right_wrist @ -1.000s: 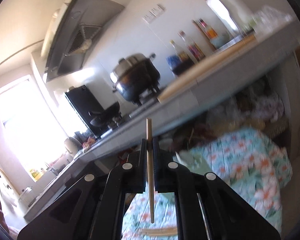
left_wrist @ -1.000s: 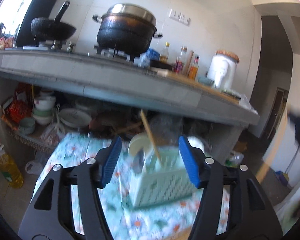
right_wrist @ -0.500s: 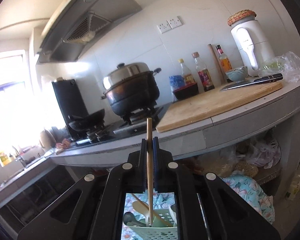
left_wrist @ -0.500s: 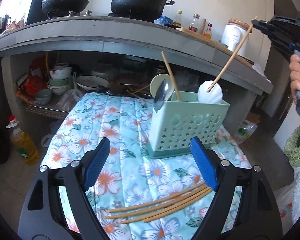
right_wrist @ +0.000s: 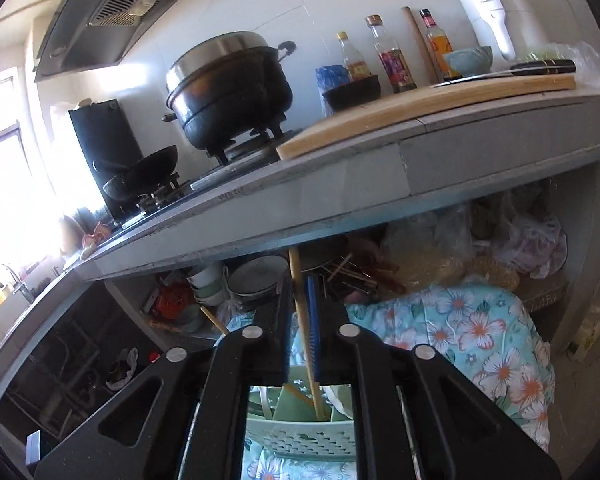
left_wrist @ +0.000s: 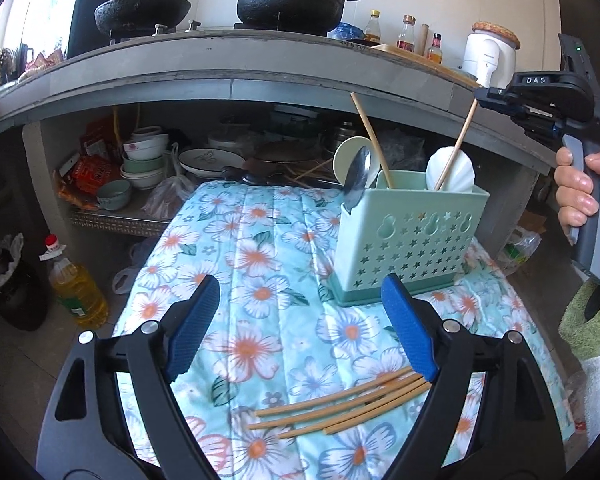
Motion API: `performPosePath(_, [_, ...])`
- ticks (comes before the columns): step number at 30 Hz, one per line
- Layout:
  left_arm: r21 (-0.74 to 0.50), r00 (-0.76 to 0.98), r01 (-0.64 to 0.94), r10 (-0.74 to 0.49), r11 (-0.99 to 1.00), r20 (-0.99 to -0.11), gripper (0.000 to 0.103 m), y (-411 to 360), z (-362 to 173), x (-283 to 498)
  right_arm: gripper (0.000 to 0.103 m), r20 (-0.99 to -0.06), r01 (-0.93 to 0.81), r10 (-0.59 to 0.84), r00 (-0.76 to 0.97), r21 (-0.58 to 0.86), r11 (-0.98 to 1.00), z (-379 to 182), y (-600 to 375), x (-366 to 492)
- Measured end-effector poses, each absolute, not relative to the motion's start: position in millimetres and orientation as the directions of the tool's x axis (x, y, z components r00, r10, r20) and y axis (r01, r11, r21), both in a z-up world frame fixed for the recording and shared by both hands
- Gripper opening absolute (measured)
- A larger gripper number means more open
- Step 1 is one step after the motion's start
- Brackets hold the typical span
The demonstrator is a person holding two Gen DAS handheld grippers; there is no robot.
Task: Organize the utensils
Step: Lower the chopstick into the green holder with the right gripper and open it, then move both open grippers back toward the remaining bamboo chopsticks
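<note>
I'm pinching a light, stiff, slippery-looking chopstick [right_wrist: 305, 334] near its top in the right gripper [right_wrist: 299, 322], lowering into the caddy [left_wrist: 408, 240]; left gripper [left_wrist: 300, 324] is hanging apart, empty.

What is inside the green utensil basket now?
The green basket holds a metal spoon, two pale ladles, one chopstick, and another chopstick the right gripper holds. Lower ends are hidden.

Your pale green perforated plastic caddy [left_wrist: 410, 236] stands on the floral-quilted table [left_wrist: 260, 264]; loose bamboo chopsticks [left_wrist: 340, 408] lie before it; the kitchen counter [left_wrist: 228, 76] runs behind.
</note>
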State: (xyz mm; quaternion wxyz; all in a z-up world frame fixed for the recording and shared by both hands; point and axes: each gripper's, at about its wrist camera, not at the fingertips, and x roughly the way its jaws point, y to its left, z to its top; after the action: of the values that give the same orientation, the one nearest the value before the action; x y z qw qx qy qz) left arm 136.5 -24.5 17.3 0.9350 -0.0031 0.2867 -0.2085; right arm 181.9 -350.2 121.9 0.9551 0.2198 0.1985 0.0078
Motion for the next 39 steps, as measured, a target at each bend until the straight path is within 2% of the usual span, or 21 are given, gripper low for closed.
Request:
performPosePath(1, [-0.122,0.749,0.387,-0.389,0.914,-0.537,0.079,-24.1,17.5,136.4,0.031,-0.367,0.075,0.095,0.925,0.425,0.902,123.7,-352.1,177.7])
performPosePath(2, [-0.122,0.749,0.386,-0.388,0.914,-0.537,0.079,-24.0,18.0,136.2,0.033,-0.352,0.075,0.090,0.932,0.429,0.900,126.7,-354.7,171.2])
performPosePath(10, [-0.101,0.740,0.417,-0.402,0.903,-0.540,0.079,-32.8,20.1,126.9,0.045,-0.275,0.088,0.050,0.960,0.468,0.879,143.1,-381.2,100.7])
performPosePath(13, [-0.085,0.738,0.432,-0.406,0.898,-0.538,0.079,-35.5,19.3,122.1,0.053,-0.310,0.111,0.045,0.950,0.468,0.877,130.1,-386.7,73.4])
performPosePath(16, [-0.056,0.720,0.457,-0.406,0.888,-0.562,0.079,-43.2,13.8,120.5,0.063,-0.431,0.160,0.065,0.900,0.465,0.871,94.9,-386.7,54.6])
performPosePath(17, [-0.045,0.711,0.469,-0.408,0.882,-0.572,0.079,-47.0,11.6,119.5,0.063,-0.503,0.188,0.087,0.860,0.470,0.862,72.5,-385.7,50.2])
performPosePath(19, [-0.008,0.695,0.504,-0.411,0.864,-0.591,0.079,-59.5,6.1,115.2,0.063,-0.586,0.230,0.119,0.802,0.486,0.843,36.6,-383.9,42.3])
performPosePath(22, [0.076,0.681,0.554,-0.399,0.829,-0.614,0.079,-83.4,-5.9,105.5,0.063,-0.657,0.280,0.174,0.734,0.526,0.803,-14.2,-380.4,29.4])
performPosePath(26, [0.232,0.648,0.645,-0.360,0.728,-0.672,0.079,-129.9,-37.9,88.0,0.063,-0.672,0.319,0.250,0.697,0.603,0.731,-58.8,-376.5,14.0])
performPosePath(30, [0.384,0.672,0.675,-0.308,0.630,-0.674,0.078,-166.0,-64.8,72.0,0.063,-0.668,0.337,0.271,0.693,0.632,0.697,-72.9,-381.2,1.7])
performPosePath(33, [0.461,0.691,0.674,-0.273,0.577,-0.669,0.069,-183.5,-78.9,65.0,0.063,-0.649,0.342,0.274,0.710,0.657,0.672,-72.7,-391.4,-5.4])
performPosePath(39, [0.474,0.674,0.695,-0.258,0.541,-0.693,0.049,-200.8,-83.5,65.5,0.063,-0.625,0.333,0.299,0.721,0.691,0.642,-79.4,-395.4,-8.3])
